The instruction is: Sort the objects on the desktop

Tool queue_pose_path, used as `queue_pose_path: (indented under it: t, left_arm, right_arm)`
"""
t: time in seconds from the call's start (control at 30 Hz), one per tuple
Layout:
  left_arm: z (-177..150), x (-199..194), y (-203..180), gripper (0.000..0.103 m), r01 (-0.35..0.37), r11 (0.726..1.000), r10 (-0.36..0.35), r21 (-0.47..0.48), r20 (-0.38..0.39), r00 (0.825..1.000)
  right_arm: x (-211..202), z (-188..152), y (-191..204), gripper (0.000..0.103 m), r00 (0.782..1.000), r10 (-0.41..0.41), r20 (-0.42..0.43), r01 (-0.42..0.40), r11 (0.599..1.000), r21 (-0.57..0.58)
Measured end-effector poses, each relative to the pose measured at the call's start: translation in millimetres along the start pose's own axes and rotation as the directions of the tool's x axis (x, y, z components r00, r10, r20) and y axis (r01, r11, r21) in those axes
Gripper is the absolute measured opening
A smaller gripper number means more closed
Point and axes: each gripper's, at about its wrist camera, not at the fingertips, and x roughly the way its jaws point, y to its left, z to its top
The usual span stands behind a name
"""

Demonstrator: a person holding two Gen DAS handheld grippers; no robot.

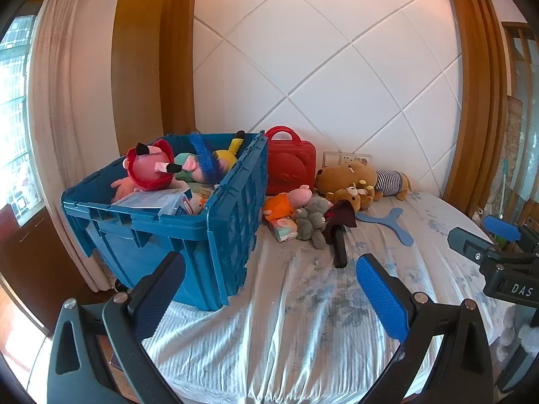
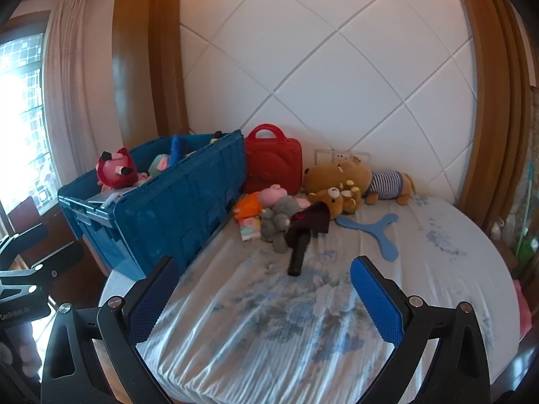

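Several toys already sit in your blue crate (image 1: 215,235): a pink plush with a red collar (image 1: 148,168), a yellow plush (image 1: 227,155) and a few more, so by the look of it the sorting is partly done. What remains lies in a cluster just right of the crate on the floral sheet (image 2: 269,330): an orange-dressed pig plush (image 1: 286,202), a grey bear (image 1: 311,220), a dark red cloth item with a black handle (image 2: 303,232), two brown bears (image 2: 340,178), a striped plush dog (image 2: 387,183), a blue boomerang (image 2: 374,229) and a small pastel pack (image 1: 284,230). A red case (image 2: 273,160) leans at the padded wall. Your left gripper (image 1: 269,289) and right gripper (image 2: 264,289) both hover wide apart and empty, well short of the pile.
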Motion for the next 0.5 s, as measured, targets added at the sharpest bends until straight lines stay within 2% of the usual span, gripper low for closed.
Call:
queue_pose_path:
  t: [0.5]
  left_arm:
    - [-3.6, -1.1, 3.1, 0.103, 0.002, 1.0, -0.002, 0.0, 0.007, 1.0]
  right_arm:
    - [1.3, 1.1, -0.4, 0.103, 1.0, -0.001, 0.003, 0.001, 1.0, 0.0]
